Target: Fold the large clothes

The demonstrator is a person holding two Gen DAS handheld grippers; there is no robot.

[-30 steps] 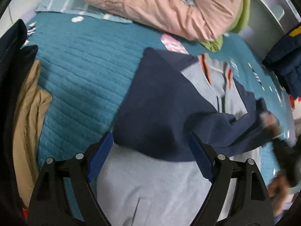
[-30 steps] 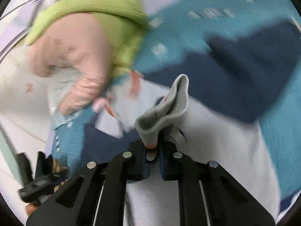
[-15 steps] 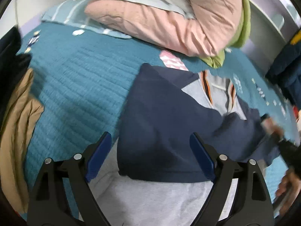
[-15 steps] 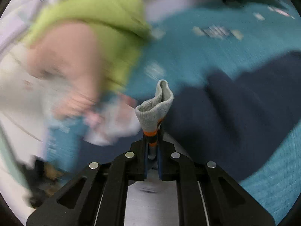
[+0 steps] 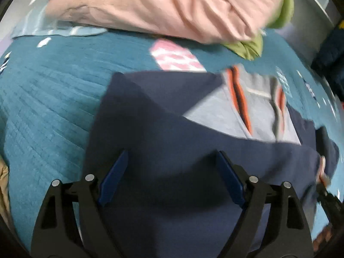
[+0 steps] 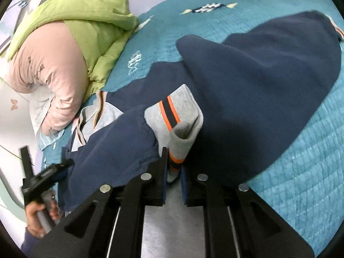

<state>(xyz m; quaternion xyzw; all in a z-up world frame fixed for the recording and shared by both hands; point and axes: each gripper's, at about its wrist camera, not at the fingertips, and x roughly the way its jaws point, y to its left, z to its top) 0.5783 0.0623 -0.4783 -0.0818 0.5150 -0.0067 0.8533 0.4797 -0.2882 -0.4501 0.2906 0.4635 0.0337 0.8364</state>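
Note:
A navy and grey sweatshirt (image 5: 172, 129) with orange-striped collar lies on a teal quilted bed; it also shows in the right wrist view (image 6: 258, 81). One navy sleeve is folded across its chest. My left gripper (image 5: 171, 178) is open and empty just above the navy fabric. My right gripper (image 6: 173, 169) is shut on the grey sleeve cuff (image 6: 178, 124) with orange and navy stripes, held over the folded sleeve. The left gripper and the hand holding it show at the lower left of the right wrist view (image 6: 43, 182).
A pile of pink bedding (image 5: 161, 6) and a green puffy jacket (image 6: 86, 17) lies at the head of the bed. The teal quilt (image 5: 47, 99) spreads left of the sweatshirt. A tan garment (image 5: 3, 185) sits at the far left edge.
My right gripper has carried the cuff across the sweatshirt, so the sleeve now lies over the body. My left gripper has moved forward over the navy fabric, still open.

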